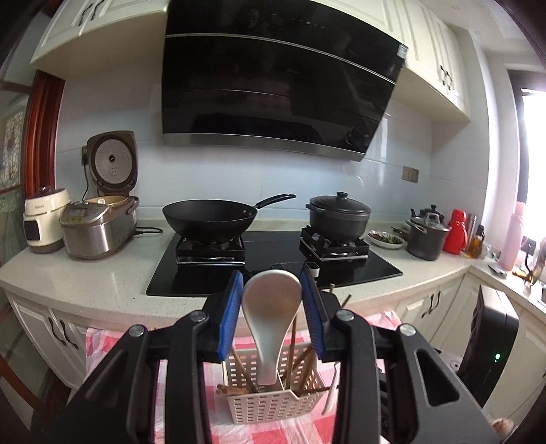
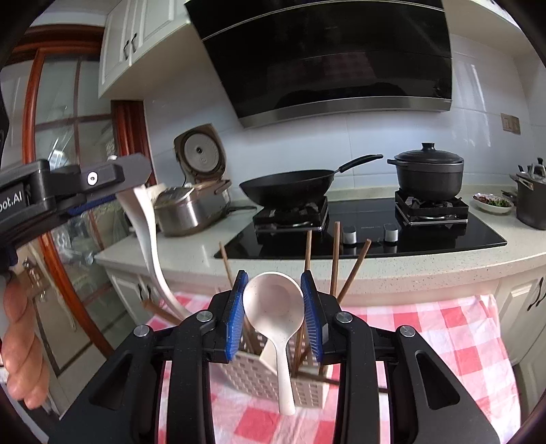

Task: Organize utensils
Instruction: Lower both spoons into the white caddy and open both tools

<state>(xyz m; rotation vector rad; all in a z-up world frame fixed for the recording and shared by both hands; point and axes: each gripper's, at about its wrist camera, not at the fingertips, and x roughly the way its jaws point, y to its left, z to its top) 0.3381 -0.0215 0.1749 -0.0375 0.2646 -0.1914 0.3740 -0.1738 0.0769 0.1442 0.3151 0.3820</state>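
My left claw (image 1: pixel 272 300) grips a white spoon (image 1: pixel 271 307) by the bowl, blue pads (image 1: pixel 230 309) pressed to either side of it, handle hanging down toward the basket; my right claw (image 2: pixel 273 300) is clamped the same way on a second white spoon (image 2: pixel 274 307), its bowl facing the camera and its handle dangling free in front of the basket

Behind both stands the black range hood (image 1: pixel 273 85), slanting out from the white tiled wall, with pale cabinets (image 1: pixel 82 24) either side. Under it runs the speckled countertop (image 1: pixel 102 273) with the black glass hob (image 1: pixel 273 259) set into it. A red and white checked cloth (image 2: pixel 426 334) covers the table below my claws

On the hob sit a black wok (image 1: pixel 210 217) on the left burner and a lidded black pot (image 1: pixel 338 213) on the right one. At the left end of the counter an open rice cooker (image 1: pixel 99 225) stands beside a smaller white cooker (image 1: pixel 44 218)

On the cloth is the white slotted basket (image 1: pixel 273 392), holding brown chopsticks (image 1: pixel 239 372) that lean at various angles. From the right wrist view I see my left claw from the side, its spoon curving down to the cloth, and my hand (image 2: pixel 24 345) at the frame's edge
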